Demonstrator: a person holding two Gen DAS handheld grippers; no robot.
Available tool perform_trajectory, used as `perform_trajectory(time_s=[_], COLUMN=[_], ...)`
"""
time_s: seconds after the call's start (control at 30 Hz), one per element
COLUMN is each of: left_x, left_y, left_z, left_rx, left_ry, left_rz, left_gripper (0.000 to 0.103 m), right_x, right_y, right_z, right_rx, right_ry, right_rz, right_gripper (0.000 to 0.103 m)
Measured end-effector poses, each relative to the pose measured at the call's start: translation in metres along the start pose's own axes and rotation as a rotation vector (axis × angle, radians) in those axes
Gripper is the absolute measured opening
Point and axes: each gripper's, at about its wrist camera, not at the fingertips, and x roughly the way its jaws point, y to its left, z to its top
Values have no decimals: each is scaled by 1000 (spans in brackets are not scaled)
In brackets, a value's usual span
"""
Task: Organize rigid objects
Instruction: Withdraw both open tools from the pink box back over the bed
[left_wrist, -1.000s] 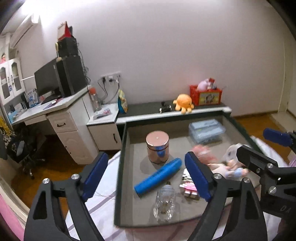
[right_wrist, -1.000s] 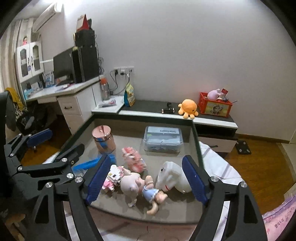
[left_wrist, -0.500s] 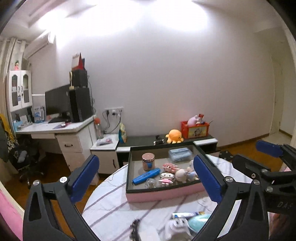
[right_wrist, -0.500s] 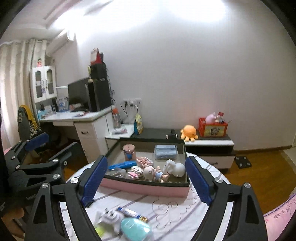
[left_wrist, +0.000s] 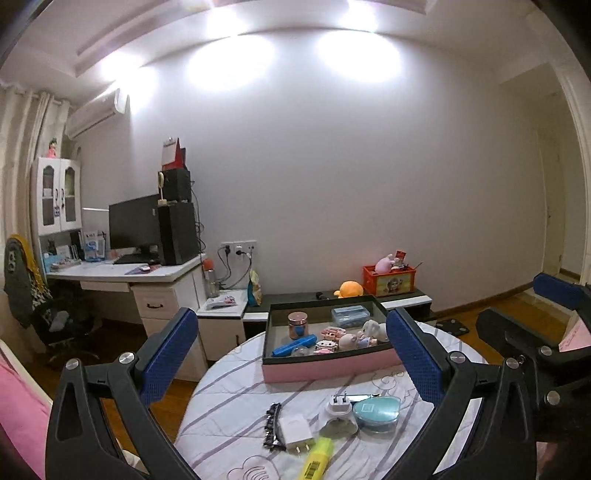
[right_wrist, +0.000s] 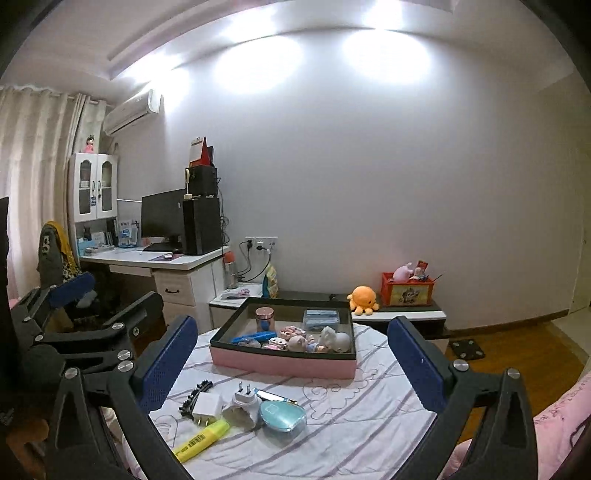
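Since a second ago I have drawn both grippers well back and upward from the tray (left_wrist: 325, 365); then the toys filled the view, now the whole round table (right_wrist: 369, 413) shows with the tray at its far side.

The left gripper (left_wrist: 291, 354) stands with its jaws spread full wide and nothing between them. The right gripper (right_wrist: 291, 354) is opening at this moment, its jaws likewise empty. Neither touches anything.

Sorted items sit inside the tray: a copper-lidded jar (left_wrist: 297, 324) upright at the back, a clear lidded box (left_wrist: 350, 315) beside it, a blue tube (left_wrist: 294, 345) lying flat in front, and small figurines (right_wrist: 299, 341) clustered toward the right.

Remaining items lie on the near part of the table, well apart from the tray: a black hair clip (right_wrist: 195, 396), a white charger (right_wrist: 207, 404), a plug adapter (right_wrist: 242, 406), a teal case (right_wrist: 282, 415) resting over a thin pen-like item, and a yellow highlighter (right_wrist: 201, 439) nearest to me.

My judgement: I backed off to survey this near cluster, and the wide jaws are ready for the next pick. The items touch one another, so a careless grasp may drag a neighbour.
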Motion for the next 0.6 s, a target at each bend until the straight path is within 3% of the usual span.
perform_trajectory(time_s=[0.6], left_x=[-16], left_y=[-4], left_z=[-4], left_rx=[15], left_ry=[-6], left_rz=[15], left_gripper=[103], right_x=[-25], right_y=[5], right_z=[-5], right_rx=[-10], right_ry=[-19], right_rz=[-24], right_gripper=[103])
